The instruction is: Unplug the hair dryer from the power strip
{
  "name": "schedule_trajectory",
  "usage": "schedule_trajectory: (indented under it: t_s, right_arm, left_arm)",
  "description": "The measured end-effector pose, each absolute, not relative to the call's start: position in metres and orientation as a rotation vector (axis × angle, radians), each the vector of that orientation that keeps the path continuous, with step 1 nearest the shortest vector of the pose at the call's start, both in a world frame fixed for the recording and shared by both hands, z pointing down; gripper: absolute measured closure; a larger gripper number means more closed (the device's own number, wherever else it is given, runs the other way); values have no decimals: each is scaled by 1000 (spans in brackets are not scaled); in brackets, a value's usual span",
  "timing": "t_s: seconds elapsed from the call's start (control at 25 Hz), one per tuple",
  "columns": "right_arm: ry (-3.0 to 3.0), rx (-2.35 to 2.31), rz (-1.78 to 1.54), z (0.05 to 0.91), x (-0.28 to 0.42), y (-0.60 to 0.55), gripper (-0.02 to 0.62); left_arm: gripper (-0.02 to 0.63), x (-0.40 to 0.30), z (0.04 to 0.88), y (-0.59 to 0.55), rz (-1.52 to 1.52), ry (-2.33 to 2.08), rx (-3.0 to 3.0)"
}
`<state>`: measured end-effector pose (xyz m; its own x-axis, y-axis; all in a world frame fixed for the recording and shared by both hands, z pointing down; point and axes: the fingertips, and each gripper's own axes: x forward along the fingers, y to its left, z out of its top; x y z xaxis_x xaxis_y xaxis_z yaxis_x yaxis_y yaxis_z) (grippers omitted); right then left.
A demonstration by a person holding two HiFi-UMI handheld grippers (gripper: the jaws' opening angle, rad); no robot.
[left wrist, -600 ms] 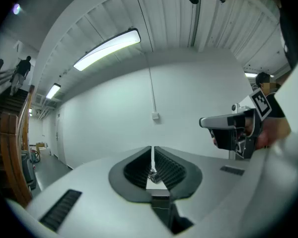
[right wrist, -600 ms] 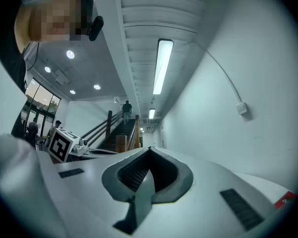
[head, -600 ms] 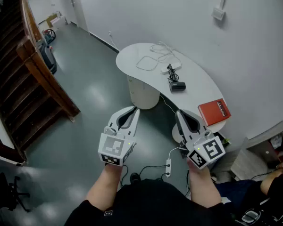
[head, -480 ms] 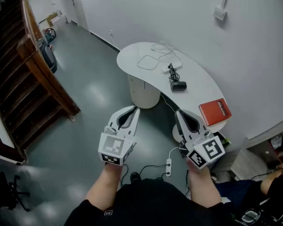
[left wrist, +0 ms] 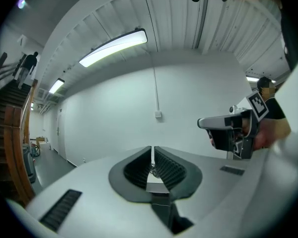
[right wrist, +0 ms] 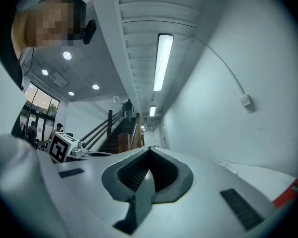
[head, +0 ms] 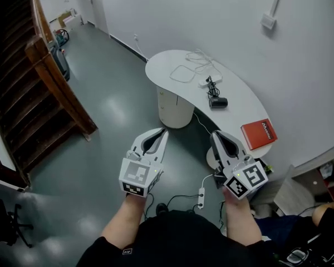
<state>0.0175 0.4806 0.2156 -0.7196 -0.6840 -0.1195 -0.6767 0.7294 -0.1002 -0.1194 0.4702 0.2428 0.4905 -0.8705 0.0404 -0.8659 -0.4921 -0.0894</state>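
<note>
- White curved table (head: 242, 114) against a white wall (head: 211, 15), grey floor (head: 111, 113), wooden stairs (head: 22, 93) on the left.
- Dryer (head: 217, 102) lies on the table near the strip (head: 207, 84), long axis roughly left-right; can't tell the nozzle end.
- Left gripper (head: 165, 131) and right gripper (head: 214, 134) both closed, empty.

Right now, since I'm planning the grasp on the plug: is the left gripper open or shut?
Shut. The left gripper shows its ribbed jaws nearly touching at the tips in its own view, with nothing clamped between them.
</note>
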Motion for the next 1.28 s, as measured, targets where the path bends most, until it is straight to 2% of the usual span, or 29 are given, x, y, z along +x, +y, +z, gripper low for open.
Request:
schedule_trajectory:
  t_s: [0.32,0.96,1.28]
  right_arm:
    - [2806,-1053,-102,219,-25,489,560]
    - [2862,-1063,-207,247,-64,437,560]
    - [2878,-1054,-261,265,-52,387,560]
  left_arm:
    - [578,-168,253,480,-117,1599,-2650]
    - [578,-209,272,445,-153,1670,-2645]
    - [578,-198,302,395,-216,1705,-2687]
